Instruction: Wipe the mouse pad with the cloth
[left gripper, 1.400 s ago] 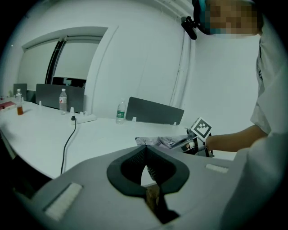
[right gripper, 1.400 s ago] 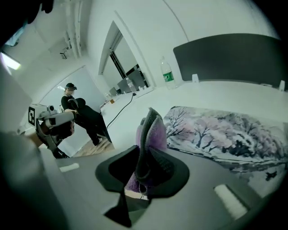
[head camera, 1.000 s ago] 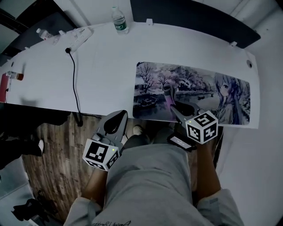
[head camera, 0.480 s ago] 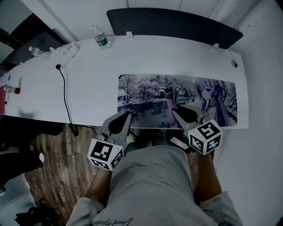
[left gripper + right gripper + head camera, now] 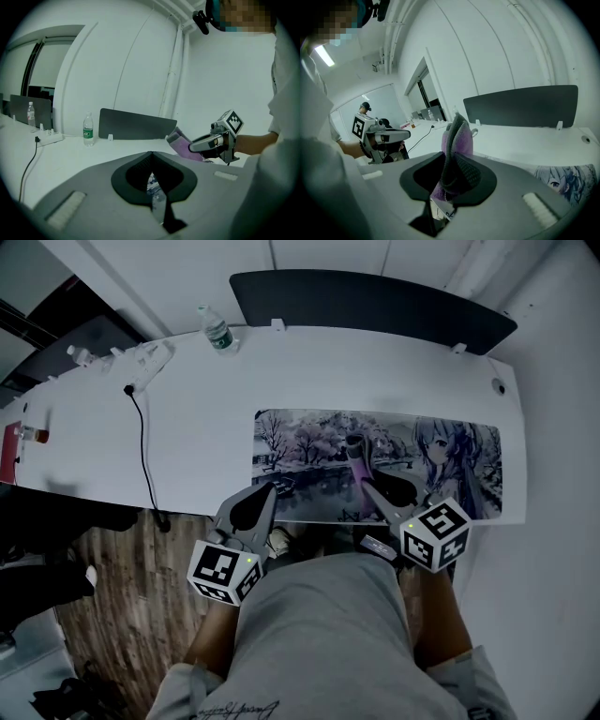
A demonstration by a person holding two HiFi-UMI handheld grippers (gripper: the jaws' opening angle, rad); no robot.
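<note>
White tabletop (image 5: 197, 423), seen from above; a dark panel (image 5: 375, 298) stands upright along its far edge, right of centre; wooden floor (image 5: 122, 596) shows below the near edge at left.

Mouse pad (image 5: 305, 439): long, printed with a snowy landscape and a drawn figure; it lies flat on the right half of the tabletop, its long side along the near edge and its right end close to the right edge.

Person: lap in light shorts (image 5: 319, 634) at the near edge, one forearm behind each gripper.

Right gripper (image 5: 370, 482): over the near middle of the pad, pointing toward the far edge; jaws clamped on the cloth (image 5: 356, 454), which fills the gap between them in the right gripper view.

Left gripper (image 5: 262, 493): at the near edge, over the pad's near left corner; jaws together with nothing between them; a strip of the pad's print shows through the opening behind them.

Cloth: purple with a grey face, folded, standing up out of the right jaws above the pad's middle; whether it touches the pad cannot be told.

Bottle (image 5: 217, 330): clear, green label, upright at the far edge just left of the panel.

Power strip (image 5: 148, 360): white, near the far left corner; a black cable (image 5: 143, 442) runs from it across the tabletop and over the near edge.
</note>
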